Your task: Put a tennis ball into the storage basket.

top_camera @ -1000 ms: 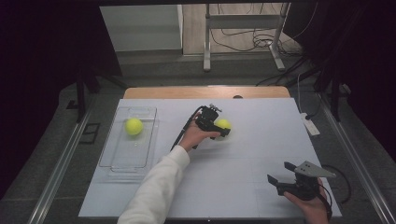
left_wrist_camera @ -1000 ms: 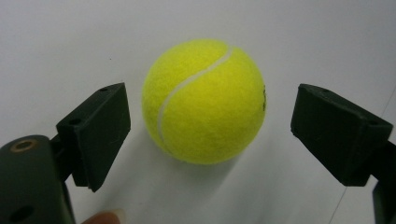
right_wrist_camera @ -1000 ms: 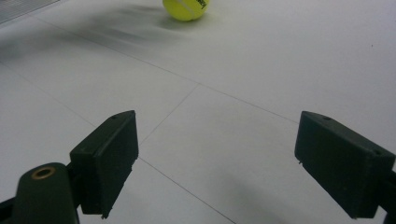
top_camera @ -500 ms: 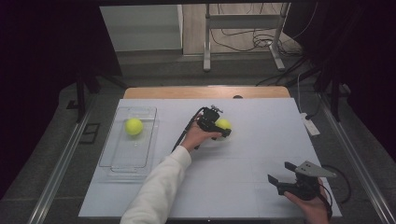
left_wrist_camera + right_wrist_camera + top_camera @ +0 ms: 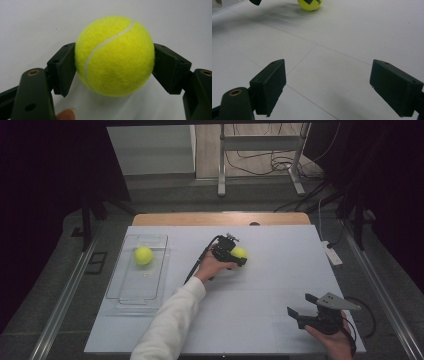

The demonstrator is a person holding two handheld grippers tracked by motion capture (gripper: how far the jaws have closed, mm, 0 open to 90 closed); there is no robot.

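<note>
The left gripper [image 5: 113, 62], its jaws just closed on a tennis ball [image 5: 114, 55], grips only the fuzzy sides, so a quick lift could let it slip; the right gripper [image 5: 337, 87] rests wide open and empty.

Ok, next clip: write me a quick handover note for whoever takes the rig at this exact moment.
Left tongs: jaws have just been closing and now press both sides of a tennis ball, which sits on the white table near its middle.
Right tongs: open, holding nothing, low at the table's near right corner.
Second tennis ball: already lies in the clear tray on the left.
Done: one ball in the tray, the other gripped.
Left: probably lift the gripped ball, carry it to the tray, release.
</note>
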